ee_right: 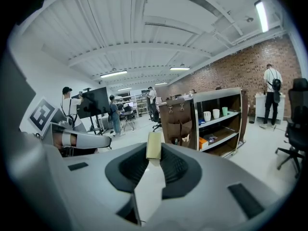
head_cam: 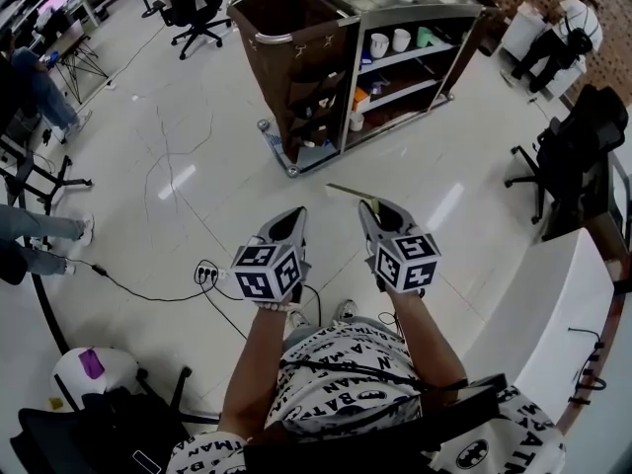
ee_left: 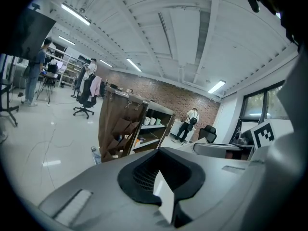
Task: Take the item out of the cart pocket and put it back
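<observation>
Item (ee_right: pixel 153 146), thin yellowish strip, gripped in right gripper (head_cam: pixel 373 207) jaws, well apart from cart (head_cam: pixel 296 30). Left gripper (head_cam: pixel 293 220) jaws closed, empty. Taking-out seems done; return into cart pocket remains.

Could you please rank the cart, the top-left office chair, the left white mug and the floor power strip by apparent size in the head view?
Largest: cart.
Next: office chair.
Last, power strip and left white mug look about alike; the mug is farther off, so I leave them unranked.
</observation>
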Motion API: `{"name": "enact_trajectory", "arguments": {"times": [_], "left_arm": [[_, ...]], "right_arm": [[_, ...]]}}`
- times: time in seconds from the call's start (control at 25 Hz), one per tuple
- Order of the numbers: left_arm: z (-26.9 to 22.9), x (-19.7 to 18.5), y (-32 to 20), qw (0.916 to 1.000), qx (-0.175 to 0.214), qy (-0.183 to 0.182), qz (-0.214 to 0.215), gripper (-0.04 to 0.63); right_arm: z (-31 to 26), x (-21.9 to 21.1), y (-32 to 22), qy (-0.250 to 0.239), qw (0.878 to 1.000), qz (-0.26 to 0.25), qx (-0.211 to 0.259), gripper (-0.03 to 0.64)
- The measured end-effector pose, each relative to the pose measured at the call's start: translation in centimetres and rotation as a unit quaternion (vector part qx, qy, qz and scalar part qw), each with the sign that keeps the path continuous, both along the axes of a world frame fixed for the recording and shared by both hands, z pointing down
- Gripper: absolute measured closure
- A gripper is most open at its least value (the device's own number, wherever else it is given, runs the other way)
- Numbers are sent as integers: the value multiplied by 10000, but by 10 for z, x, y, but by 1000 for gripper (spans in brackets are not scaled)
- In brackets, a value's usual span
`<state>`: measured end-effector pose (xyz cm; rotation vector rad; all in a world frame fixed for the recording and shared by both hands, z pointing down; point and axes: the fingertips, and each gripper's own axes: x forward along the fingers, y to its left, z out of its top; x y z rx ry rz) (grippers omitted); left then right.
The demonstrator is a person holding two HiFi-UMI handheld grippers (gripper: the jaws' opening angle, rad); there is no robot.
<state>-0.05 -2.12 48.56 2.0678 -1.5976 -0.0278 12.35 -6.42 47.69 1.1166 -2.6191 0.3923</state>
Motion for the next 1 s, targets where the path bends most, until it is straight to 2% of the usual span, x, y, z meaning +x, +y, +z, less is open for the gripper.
{"name": "enact_trajectory", "arguments": {"times": [0.52, 1.0], "left_arm": [[12, -8, 8, 9998, -208, -8, -60, 595], [20, -28, 23, 9995, -311, 55, 6, 595]], "right_arm": [[-3, -5, 10, 50, 10000, 71, 37, 535], [10, -30, 28, 109, 9999, 58, -107, 535]]}}
